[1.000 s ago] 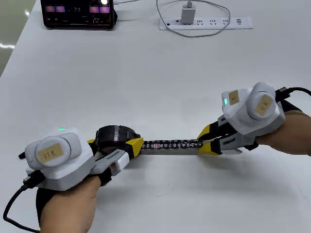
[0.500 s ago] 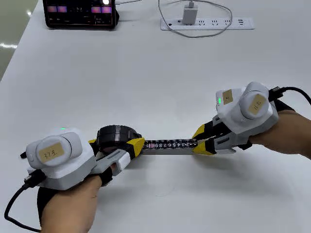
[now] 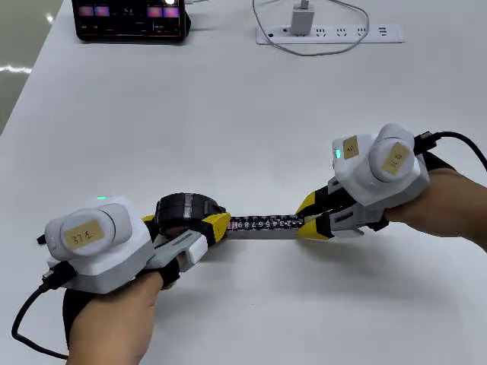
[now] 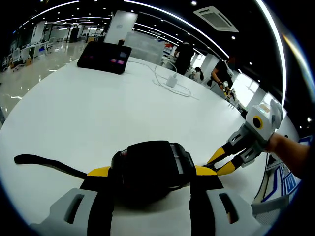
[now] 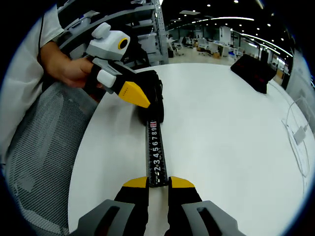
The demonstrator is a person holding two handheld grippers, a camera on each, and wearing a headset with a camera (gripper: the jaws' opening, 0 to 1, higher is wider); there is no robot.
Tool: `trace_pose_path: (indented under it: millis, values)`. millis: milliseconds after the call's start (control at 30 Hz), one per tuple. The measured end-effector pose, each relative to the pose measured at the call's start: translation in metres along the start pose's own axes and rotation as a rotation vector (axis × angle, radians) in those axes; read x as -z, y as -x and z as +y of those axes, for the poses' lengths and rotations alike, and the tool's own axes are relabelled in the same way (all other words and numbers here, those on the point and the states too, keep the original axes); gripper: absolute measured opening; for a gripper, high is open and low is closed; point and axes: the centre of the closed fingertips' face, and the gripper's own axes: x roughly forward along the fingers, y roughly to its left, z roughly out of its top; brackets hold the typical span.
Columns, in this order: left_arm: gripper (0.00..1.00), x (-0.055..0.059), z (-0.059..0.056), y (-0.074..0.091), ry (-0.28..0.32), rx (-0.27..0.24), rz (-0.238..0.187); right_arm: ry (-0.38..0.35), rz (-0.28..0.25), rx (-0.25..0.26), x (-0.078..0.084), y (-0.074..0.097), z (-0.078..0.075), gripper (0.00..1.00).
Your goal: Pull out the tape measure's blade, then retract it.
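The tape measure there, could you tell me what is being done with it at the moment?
A person at a white workbench holds a gripper in each hand. The left gripper is clamped on the black tape measure case, and the right gripper pinches the tip of the blade. A short stretch of blade, numbers facing up, runs straight between the two. From this moment alone I cannot tell whether it is being drawn out or fed back in.
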Motion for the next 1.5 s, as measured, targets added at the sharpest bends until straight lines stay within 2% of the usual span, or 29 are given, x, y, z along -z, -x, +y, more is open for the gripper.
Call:
trace_pose_path:
  millis: [1500]
  values:
    - [0.58,0.000,-0.001,0.000,0.016,0.009,0.002,0.021,-0.042,-0.044,-0.032,-0.029,0.002,0.11]
